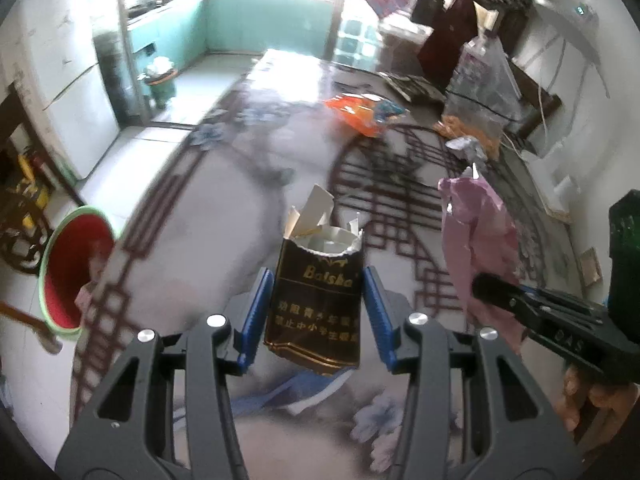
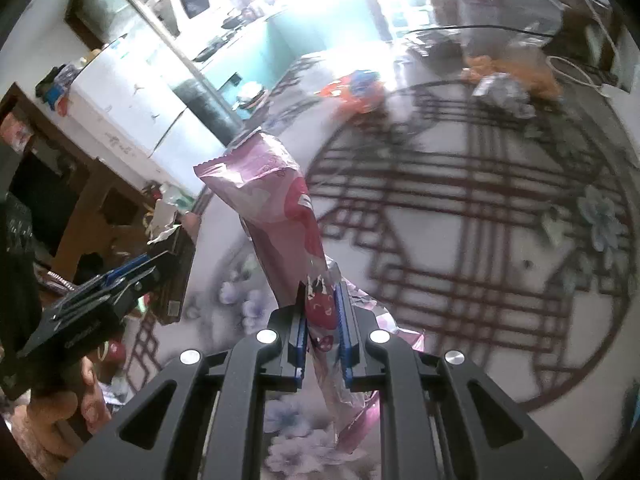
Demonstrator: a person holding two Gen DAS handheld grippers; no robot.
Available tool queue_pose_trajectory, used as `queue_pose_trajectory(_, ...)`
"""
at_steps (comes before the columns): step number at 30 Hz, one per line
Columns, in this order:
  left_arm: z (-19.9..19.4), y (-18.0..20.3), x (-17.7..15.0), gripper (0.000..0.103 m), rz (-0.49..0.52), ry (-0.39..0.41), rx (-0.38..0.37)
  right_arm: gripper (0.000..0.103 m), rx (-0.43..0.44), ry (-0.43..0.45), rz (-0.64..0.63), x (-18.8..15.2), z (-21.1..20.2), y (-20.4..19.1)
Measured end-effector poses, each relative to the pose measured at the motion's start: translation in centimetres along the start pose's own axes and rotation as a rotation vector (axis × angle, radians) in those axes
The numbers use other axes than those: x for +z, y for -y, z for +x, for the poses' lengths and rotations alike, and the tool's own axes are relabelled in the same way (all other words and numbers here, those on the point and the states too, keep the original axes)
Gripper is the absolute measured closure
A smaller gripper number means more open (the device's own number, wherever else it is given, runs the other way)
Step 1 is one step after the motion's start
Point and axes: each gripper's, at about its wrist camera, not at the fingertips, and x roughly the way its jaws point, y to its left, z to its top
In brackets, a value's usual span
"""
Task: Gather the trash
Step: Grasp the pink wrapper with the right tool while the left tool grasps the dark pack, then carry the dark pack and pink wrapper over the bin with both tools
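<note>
My left gripper (image 1: 316, 280) is shut on a torn dark brown cigarette pack (image 1: 316, 304) with gold lettering and holds it above the patterned table (image 1: 224, 216). My right gripper (image 2: 322, 290) is shut on a pink snack wrapper (image 2: 276, 200) that stands up from its jaws. The wrapper also shows in the left wrist view (image 1: 476, 232), with the right gripper (image 1: 496, 292) below it. The left gripper with the pack shows in the right wrist view (image 2: 160, 256) at the left. A red bin with a green rim (image 1: 72, 268) stands on the floor left of the table.
On the far table lie an orange snack bag (image 1: 368, 112), a crumpled silver wrapper (image 1: 468, 146) and a clear plastic bag with orange snacks (image 1: 480, 92). A white fridge (image 1: 52, 64) and a teal kitchen counter (image 1: 240, 24) stand beyond. A small green bin (image 1: 160, 80) stands on the floor.
</note>
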Motion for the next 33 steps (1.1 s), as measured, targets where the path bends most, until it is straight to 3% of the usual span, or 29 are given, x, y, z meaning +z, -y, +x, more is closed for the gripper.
queue_pose_trajectory(16, -6.0, -6.8, -5.1, 0.058, -0.186, 0.058, 0.105, 0.09, 0.08, -0.068, -0.175, -2.4, 2.1, -7.6)
queue_pose_trajectory(33, -6.9, -6.3, -4.3, 0.058, -0.14, 0.087, 0.101, 0.09, 0.046, 0.013, -0.142, -3.2, -1.1, -6.6)
